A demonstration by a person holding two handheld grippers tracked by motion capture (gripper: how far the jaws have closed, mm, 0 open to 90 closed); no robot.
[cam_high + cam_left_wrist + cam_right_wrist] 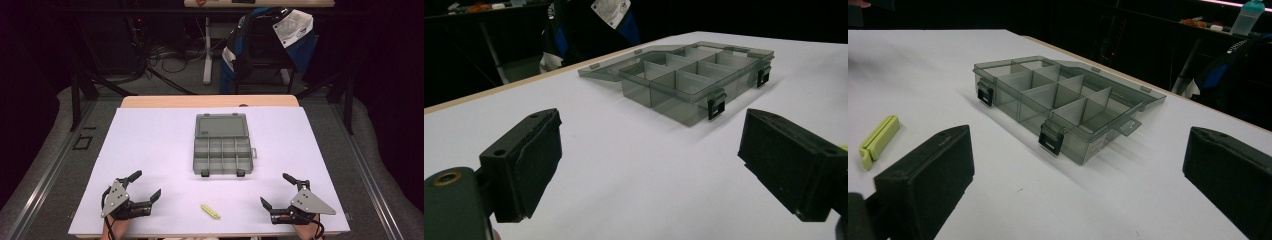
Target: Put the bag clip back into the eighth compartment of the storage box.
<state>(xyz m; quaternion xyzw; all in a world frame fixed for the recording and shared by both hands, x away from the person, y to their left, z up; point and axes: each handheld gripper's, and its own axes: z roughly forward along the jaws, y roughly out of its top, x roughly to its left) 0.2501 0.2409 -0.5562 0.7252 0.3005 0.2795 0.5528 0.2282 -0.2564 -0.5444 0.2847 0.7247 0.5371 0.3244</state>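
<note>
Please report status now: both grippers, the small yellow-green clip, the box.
Left hand-held gripper open, empty. Right hand-held gripper open, empty. Yellow-green clip flat on the table between them, untouched. Grey compartment box open, nothing blocking.

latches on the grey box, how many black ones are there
2. Both sit on the front wall of the open organizer box, the side facing the person: one latch near its left corner, one latch near its right corner.

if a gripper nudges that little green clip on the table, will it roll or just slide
Probably slide: the green clip looks flat-sided and lies flat on the smooth white table. It seems small, thin plastic, so likely light and stiff. It may spin when pushed off-centre, being long and narrow.
</note>
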